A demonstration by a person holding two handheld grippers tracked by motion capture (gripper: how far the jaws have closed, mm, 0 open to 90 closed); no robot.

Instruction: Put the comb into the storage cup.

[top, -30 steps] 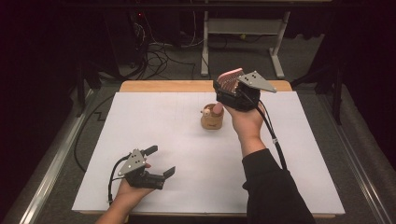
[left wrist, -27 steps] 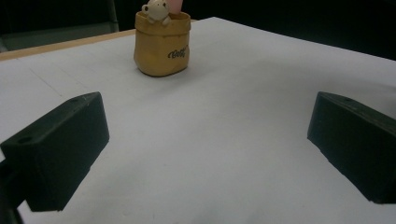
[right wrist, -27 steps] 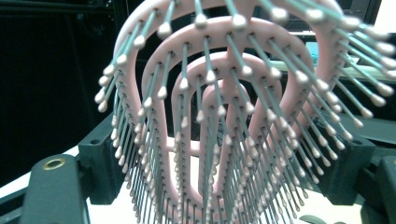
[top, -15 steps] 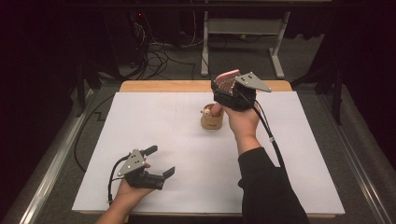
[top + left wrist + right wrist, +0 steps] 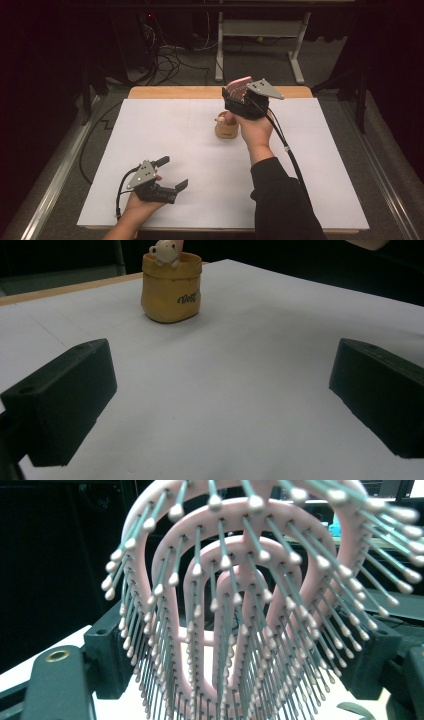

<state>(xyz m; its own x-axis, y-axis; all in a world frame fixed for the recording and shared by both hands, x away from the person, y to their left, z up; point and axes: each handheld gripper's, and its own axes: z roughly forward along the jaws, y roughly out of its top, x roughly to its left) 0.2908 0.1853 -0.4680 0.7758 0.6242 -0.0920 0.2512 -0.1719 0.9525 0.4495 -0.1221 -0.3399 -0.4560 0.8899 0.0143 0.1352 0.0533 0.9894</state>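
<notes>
Because the white-covered bench (image 5: 150, 125) is wide and the yellow pot (image 5: 226, 131) on it is small and light-looking, we judge the chief risk to be a knock: the right hand sits just beside the pot, seemingly touching its rim, and a careless swing could tip it or push it across the sheet. The pink hairbrush (image 5: 238, 87) could also twist or slip, since we hold it by its head and its bristles give under pressure. The right tool (image 5: 239, 98) stands fairly wide, its jaws closed on the brush, which is raised above the far middle of the bench; in the right gripper view the brush (image 5: 240, 605) rises between the jaws. The left tool (image 5: 172, 174) rests near the front left of the bench, jaws wide apart and empty, facing the pot (image 5: 171, 287), from which a small white figure (image 5: 165, 251) peeps.
</notes>
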